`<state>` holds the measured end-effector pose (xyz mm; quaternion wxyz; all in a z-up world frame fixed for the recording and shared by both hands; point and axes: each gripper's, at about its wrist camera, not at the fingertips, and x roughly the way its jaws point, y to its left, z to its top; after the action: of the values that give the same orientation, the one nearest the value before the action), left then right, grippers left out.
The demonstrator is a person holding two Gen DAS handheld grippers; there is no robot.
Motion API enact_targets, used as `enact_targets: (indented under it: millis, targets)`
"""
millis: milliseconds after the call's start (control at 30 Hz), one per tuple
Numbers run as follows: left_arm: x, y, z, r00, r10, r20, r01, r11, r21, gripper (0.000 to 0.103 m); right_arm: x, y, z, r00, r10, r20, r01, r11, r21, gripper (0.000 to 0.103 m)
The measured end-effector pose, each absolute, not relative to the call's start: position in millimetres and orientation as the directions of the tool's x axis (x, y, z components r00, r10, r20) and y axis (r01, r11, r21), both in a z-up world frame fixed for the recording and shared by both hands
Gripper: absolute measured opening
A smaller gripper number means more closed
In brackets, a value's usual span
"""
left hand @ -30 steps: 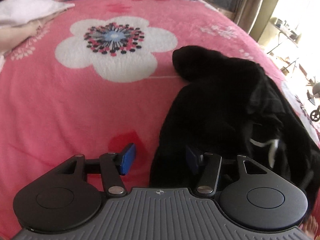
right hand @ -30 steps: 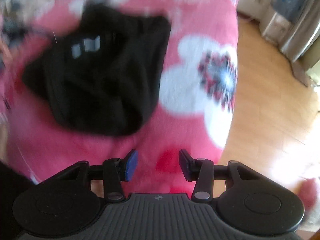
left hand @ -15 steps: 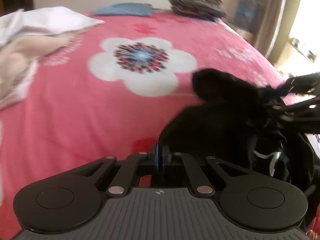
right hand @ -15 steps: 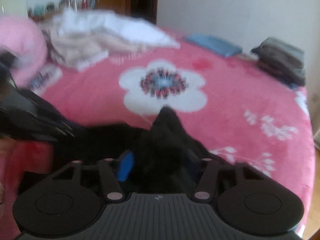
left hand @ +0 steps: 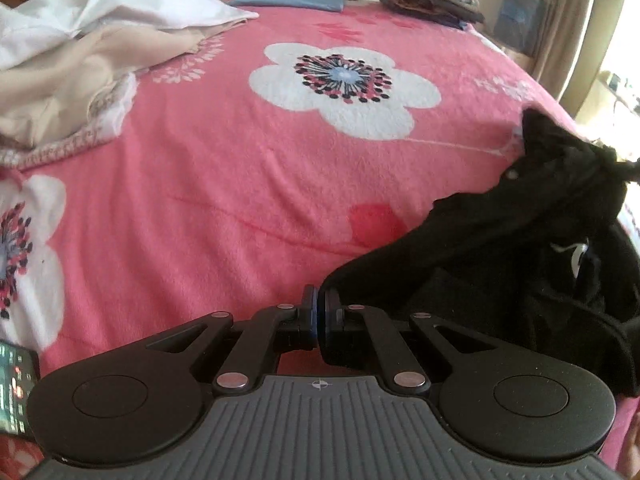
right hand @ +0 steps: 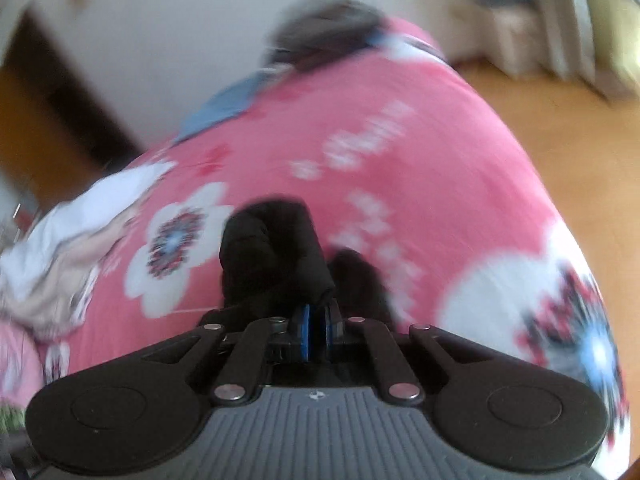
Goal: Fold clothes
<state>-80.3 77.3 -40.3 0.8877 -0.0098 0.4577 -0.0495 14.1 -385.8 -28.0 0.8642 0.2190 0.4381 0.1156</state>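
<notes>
My left gripper point(left hand: 319, 307) is clenched on an edge of the black garment point(left hand: 520, 248), which lies at three o'clock on the pink blanket point(left hand: 240, 184). My right gripper point(right hand: 316, 330) is closing on another corner, so I can lift and spread the garment for folding.

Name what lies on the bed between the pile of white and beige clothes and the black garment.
Only bare pink blanket with its large white flower print lies between the pile and the black garment; the left wrist view shows it.

Both the left tool point(left hand: 319, 312) and right tool point(right hand: 316, 326) have closed on the black garment point(left hand: 520, 240), lifting it.
</notes>
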Motion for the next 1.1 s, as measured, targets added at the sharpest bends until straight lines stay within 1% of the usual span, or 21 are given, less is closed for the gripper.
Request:
enact_targets:
  millis: [67,133,200,233,267,333,367,400,433,467,533,567,600,700,767,800,833,867,900,967,1100]
  targets:
    - [-79,78,-41,0.569,-0.120,-0.814,0.106,0.992,-0.072,0.003,12,-408,-44,0.570,0.364,-0.737,0.115,0.852,0.510,0.010]
    - [-78,82,-39,0.561,-0.150,-0.814,0.126,0.987,-0.095,0.004,6,-420,-45,0.578,0.346,-0.739,0.146,0.847,0.511,0.010]
    - [-77,86,-37,0.557,-0.181,-0.811,0.139,0.982,-0.124,0.010,0,-431,-44,0.592,0.329,-0.736,0.162,0.846,0.508,0.011]
    - [-77,89,-35,0.558,-0.199,-0.806,0.139,0.980,-0.146,0.019,-1,-428,-36,0.610,0.334,-0.719,0.118,0.859,0.499,0.012]
    - [-77,92,-31,0.566,-0.218,-0.795,0.136,0.976,-0.171,0.027,-1,-422,-26,0.630,0.347,-0.695,0.051,0.874,0.483,0.016]
    - [-75,96,-24,0.591,-0.263,-0.762,0.133,0.964,-0.230,0.035,-2,-410,-6,0.664,0.378,-0.645,-0.082,0.895,0.439,0.027]
    - [-72,95,-21,0.600,-0.282,-0.748,0.133,0.958,-0.254,0.039,2,-397,3,0.663,0.408,-0.628,-0.165,0.897,0.409,0.038]
    - [-67,93,-19,0.606,-0.296,-0.738,0.132,0.953,-0.274,0.041,7,-381,11,0.652,0.444,-0.615,-0.253,0.892,0.375,0.047]
    - [-61,90,-20,0.603,-0.308,-0.736,0.135,0.949,-0.286,0.045,14,-362,15,0.623,0.480,-0.617,-0.339,0.877,0.341,0.049]
    - [-54,85,-22,0.594,-0.317,-0.739,0.141,0.946,-0.293,0.045,21,-342,18,0.585,0.515,-0.626,-0.421,0.853,0.307,0.050]
    - [-35,72,-33,0.551,-0.316,-0.773,0.149,0.948,-0.281,0.045,35,-305,16,0.512,0.559,-0.652,-0.541,0.799,0.261,0.054]
    - [-24,65,-39,0.526,-0.312,-0.791,0.153,0.950,-0.273,0.045,43,-289,11,0.502,0.542,-0.674,-0.565,0.795,0.219,0.059]
    - [-13,60,-47,0.497,-0.305,-0.812,0.152,0.952,-0.264,0.045,51,-275,6,0.504,0.509,-0.697,-0.576,0.800,0.168,0.060]
    - [3,46,-61,0.434,-0.331,-0.838,0.201,0.942,-0.268,0.045,83,-241,-14,0.517,0.374,-0.770,-0.549,0.835,0.037,0.060]
    - [3,34,-61,0.441,-0.326,-0.836,0.259,0.938,-0.229,0.043,94,-235,-31,0.477,0.304,-0.824,-0.525,0.851,0.010,0.059]
    - [0,28,-61,0.449,-0.324,-0.833,0.288,0.935,-0.209,0.039,99,-232,-39,0.452,0.273,-0.849,-0.517,0.856,0.000,0.053]
    - [-2,25,-61,0.452,-0.330,-0.829,0.306,0.930,-0.204,0.028,104,-230,-48,0.426,0.240,-0.872,-0.509,0.860,-0.011,0.050]
    - [-6,25,-59,0.460,-0.343,-0.819,0.315,0.925,-0.211,0.016,102,-233,-48,0.426,0.238,-0.873,-0.503,0.864,-0.010,0.031]
    - [-11,25,-57,0.472,-0.357,-0.806,0.322,0.921,-0.220,0.012,97,-238,-46,0.438,0.249,-0.864,-0.498,0.867,-0.002,0.011]
    - [-21,27,-49,0.503,-0.393,-0.770,0.356,0.906,-0.229,0.007,89,-258,-29,0.466,0.320,-0.825,-0.459,0.885,0.084,0.011]
    - [-54,32,-28,0.551,-0.506,-0.663,0.456,0.849,-0.269,0.007,49,-308,6,0.579,0.414,-0.702,-0.390,0.897,0.208,0.010]
